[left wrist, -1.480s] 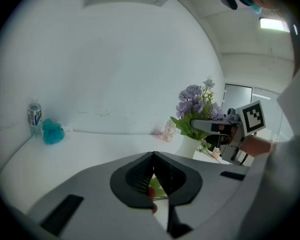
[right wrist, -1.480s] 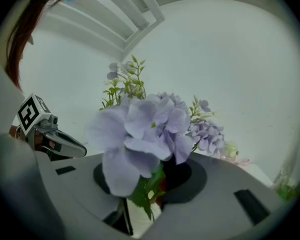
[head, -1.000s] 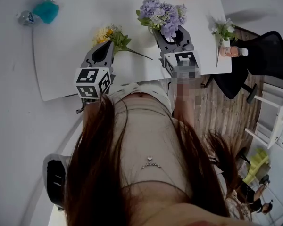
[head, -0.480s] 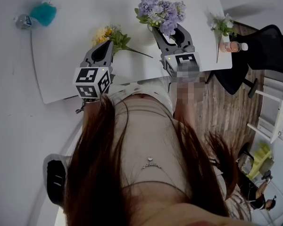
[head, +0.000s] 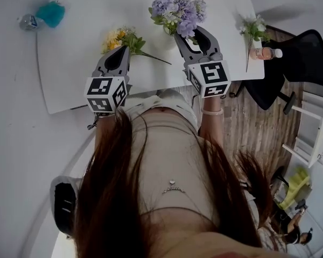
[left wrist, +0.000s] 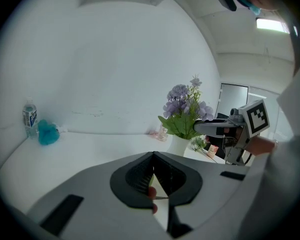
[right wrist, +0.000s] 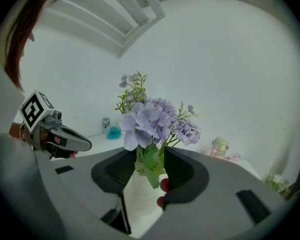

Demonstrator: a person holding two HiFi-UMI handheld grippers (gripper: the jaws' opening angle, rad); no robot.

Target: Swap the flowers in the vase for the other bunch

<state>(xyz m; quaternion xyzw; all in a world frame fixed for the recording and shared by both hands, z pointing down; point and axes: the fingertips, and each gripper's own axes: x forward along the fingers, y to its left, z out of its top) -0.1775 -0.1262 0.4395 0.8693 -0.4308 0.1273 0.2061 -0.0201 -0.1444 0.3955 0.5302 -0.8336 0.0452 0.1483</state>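
A bunch of purple flowers (head: pixel 177 12) stands in a white vase (right wrist: pixel 140 194) at the far middle of the white table (head: pixel 70 79). My right gripper (head: pixel 191 34) reaches round the vase, whose body fills the gap between the pads, leaves just above them. A yellow bunch (head: pixel 120 37) lies flat on the table, its stem running right. My left gripper (head: pixel 122 51) hovers at the blooms with its jaws shut and nothing seen between them. In the left gripper view the vase (left wrist: pixel 179 145) and my right gripper (left wrist: pixel 210 129) show at the right; the yellow bunch is hidden there.
A water bottle (head: pixel 27 21) and a teal fluffy thing (head: pixel 53 12) sit at the table's far left corner. A small white sprig (head: pixel 254 31) and a pink bottle (head: pixel 264 52) lie at the right edge, beside a black chair (head: pixel 307 63). A pale cup (right wrist: pixel 220 146) stands behind the vase.
The purple bunch has shifted a little left and further away in the head view, the right gripper staying round the vase. The left gripper and the yellow bunch have kept still.
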